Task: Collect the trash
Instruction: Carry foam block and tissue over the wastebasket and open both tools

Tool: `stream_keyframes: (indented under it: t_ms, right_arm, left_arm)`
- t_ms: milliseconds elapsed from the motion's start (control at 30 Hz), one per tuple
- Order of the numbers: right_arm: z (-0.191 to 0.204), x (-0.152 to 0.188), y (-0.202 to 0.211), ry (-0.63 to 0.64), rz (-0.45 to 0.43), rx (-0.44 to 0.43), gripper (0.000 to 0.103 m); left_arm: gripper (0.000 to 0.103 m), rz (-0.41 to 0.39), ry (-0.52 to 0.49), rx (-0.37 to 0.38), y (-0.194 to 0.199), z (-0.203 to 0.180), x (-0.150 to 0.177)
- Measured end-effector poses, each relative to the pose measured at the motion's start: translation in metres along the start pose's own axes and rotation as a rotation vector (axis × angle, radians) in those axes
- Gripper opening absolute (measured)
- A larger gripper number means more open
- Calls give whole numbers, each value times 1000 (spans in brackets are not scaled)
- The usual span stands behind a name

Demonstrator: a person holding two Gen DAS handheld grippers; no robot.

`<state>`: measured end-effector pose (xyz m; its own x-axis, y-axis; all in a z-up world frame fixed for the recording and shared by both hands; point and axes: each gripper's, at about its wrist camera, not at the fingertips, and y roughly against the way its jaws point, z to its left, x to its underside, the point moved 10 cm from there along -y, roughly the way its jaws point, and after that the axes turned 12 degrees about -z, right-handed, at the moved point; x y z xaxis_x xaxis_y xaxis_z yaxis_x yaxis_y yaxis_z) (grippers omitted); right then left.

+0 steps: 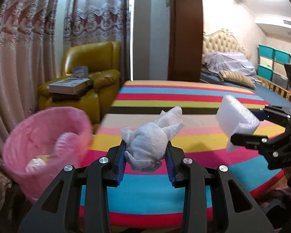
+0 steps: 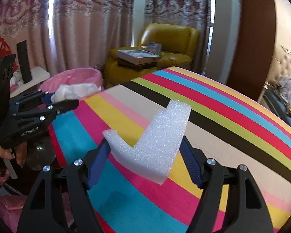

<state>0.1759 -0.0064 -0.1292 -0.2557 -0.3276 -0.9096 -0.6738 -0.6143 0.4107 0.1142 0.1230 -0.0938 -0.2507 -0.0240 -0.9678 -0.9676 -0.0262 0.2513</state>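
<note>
1. Left gripper (image 1: 146, 151): black frame, blue pads. Its jaws are pinching narrowly on a crumpled white tissue wad (image 1: 150, 141), which is bulging above and below the pads and hanging over the striped surface.
2. Right gripper (image 2: 144, 155): same make. Its jaws are standing about half apart and pressing on the two sides of a white L-shaped foam piece (image 2: 155, 145), which is riding tilted above the surface. In the left wrist view this gripper is entering from the right edge with the foam (image 1: 235, 120) held out toward the middle.
3. Pink bin (image 1: 44, 147): lined with a pink bag and standing just beside the left end of the striped surface. Pale scraps are lying inside it. The tissue wad is hovering to its right, not over the opening.
4. Striped cloth surface (image 1: 184, 97): bands of yellow, pink, blue, red, green and black are running across it beneath both grippers.
5. Yellow leather armchair (image 1: 91, 73): sitting behind the bin, with boxes (image 1: 69, 86) stacked on the seat.
6. Patterned curtains (image 1: 29, 38): hanging behind the armchair and bin.
7. Hand (image 2: 11, 151): gripping the left gripper's handle at the left edge of the right wrist view.
</note>
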Motion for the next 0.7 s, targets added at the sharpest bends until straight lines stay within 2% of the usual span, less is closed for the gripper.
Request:
stream_keyframes:
  t_ms: [133,367,700]
  right_arm:
    - [30,-14,-18,31,0,-84,71]
    - [78,-49,-44,121,-39,-176,71]
    - [130,-110,-102,106,-64,-293,71]
  left_arm:
    - [34,-19,31,-67,9,39,-12]
    - [34,-21,72,-207,22,109,-21]
    - [34,14,194,-335,16,188,-12]
